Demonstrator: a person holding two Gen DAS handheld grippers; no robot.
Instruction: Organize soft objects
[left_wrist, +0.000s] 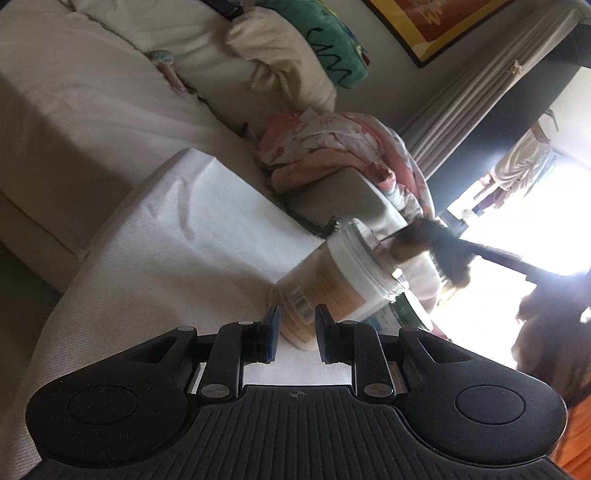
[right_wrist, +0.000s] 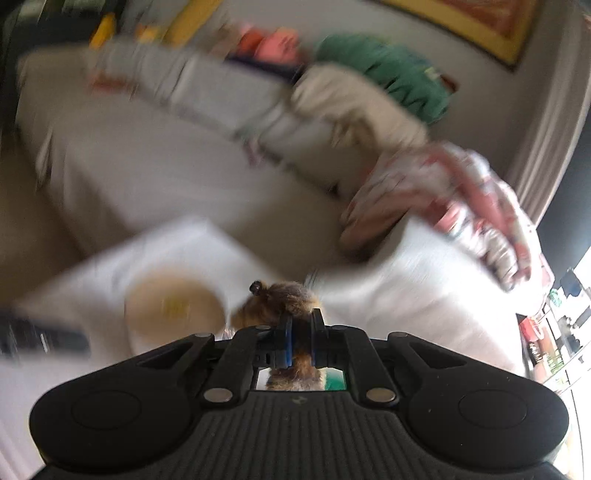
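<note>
A tan plastic jar (left_wrist: 332, 284) with a white rim stands open on the white-clothed table (left_wrist: 177, 240). In the right wrist view its round mouth (right_wrist: 173, 306) faces up, blurred. The narrow gap of my left gripper (left_wrist: 297, 314) is at the jar's lower edge, and I cannot tell whether the pads touch it. The same gripper is a dark smear (right_wrist: 40, 338) left of the jar. My right gripper (right_wrist: 301, 317) is shut on a small brown furry toy (right_wrist: 288, 295), whose fur bulges above and below the pads. That toy (left_wrist: 439, 251) hangs just beyond the jar's mouth.
Behind the table is a pale sofa (left_wrist: 74, 110) with a cream pillow (left_wrist: 280, 55), a green cushion (left_wrist: 325, 33) and a crumpled pink floral blanket (left_wrist: 332, 144). A small pastel toy (left_wrist: 166, 62) lies on the seat. A person in orange (left_wrist: 576, 424) is at the right, by a bright window.
</note>
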